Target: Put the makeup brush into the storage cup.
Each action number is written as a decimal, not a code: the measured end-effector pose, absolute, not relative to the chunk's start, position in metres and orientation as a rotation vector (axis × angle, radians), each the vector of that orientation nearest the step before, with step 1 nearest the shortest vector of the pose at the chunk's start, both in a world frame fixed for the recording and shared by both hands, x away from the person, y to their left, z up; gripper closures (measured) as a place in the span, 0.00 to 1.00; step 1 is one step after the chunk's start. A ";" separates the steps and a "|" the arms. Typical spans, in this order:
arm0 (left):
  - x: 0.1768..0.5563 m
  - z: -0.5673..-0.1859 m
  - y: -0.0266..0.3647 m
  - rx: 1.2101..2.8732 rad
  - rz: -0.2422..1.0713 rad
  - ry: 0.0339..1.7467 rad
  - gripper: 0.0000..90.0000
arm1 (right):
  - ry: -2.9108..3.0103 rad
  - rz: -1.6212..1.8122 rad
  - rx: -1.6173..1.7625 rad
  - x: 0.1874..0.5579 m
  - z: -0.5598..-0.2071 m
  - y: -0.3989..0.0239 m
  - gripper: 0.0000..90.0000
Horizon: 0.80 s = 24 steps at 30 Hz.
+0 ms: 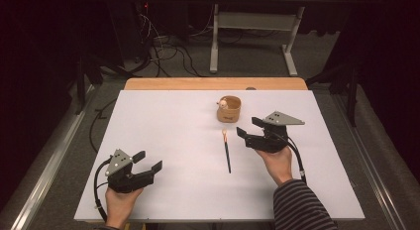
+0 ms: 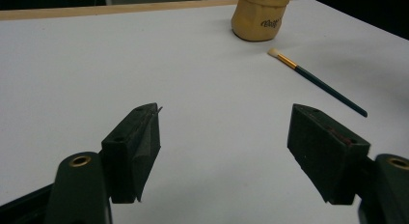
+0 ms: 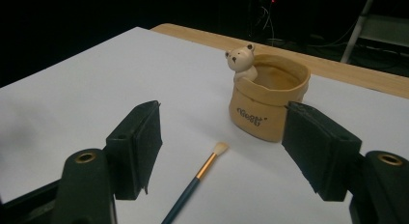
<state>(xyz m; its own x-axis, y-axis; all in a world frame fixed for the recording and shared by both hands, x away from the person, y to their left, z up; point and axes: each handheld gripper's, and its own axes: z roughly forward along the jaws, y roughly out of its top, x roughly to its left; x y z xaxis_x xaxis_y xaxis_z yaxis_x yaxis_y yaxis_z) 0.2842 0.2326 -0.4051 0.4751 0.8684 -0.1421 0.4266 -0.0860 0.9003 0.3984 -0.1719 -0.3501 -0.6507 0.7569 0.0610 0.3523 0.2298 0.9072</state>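
1. High view gives me the tabletop [image 1: 163, 141], a pale sheet whose wooden far edge shows beyond it. My left gripper [image 1: 148, 161] sits near the near-left corner, jaws wide and holding nothing. My right gripper [image 1: 249, 127] sits right of centre, jaws likewise spread and empty.

2. Next in size is the tan pot [image 1: 229, 109] with a small bear figure [image 3: 242, 61] on its rim, standing toward the far edge, a little right of the middle. It looks ceramic, though I can't be sure from this picture; I'd treat it as stiff, weighty and chippable.

3. Smallest is the paintbrush [image 1: 227, 151], lying flat just near of the pot, bristles [image 3: 220, 147] toward the far edge, apart from the pot and just left of my right gripper. I judge it light, rigid and thin, so it may roll or slip. I'd pinch the dark handle [image 2: 328, 89] near its middle, clear of the soft tuft and the gold ferrule [image 2: 287, 61].
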 end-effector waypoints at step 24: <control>0.284 -0.405 0.233 1.702 0.539 1.116 0.31 | 2.114 1.435 1.044 0.422 -0.340 -0.144 0.35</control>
<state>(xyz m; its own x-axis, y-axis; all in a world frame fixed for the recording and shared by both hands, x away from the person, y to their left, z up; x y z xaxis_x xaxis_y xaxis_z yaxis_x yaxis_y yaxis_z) 0.2842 0.2330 -0.4053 0.4768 0.8671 -0.1438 0.4267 -0.0853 0.9003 0.4222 -0.1437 -0.3398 -0.6523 0.7522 0.0938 0.3649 0.2031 0.9086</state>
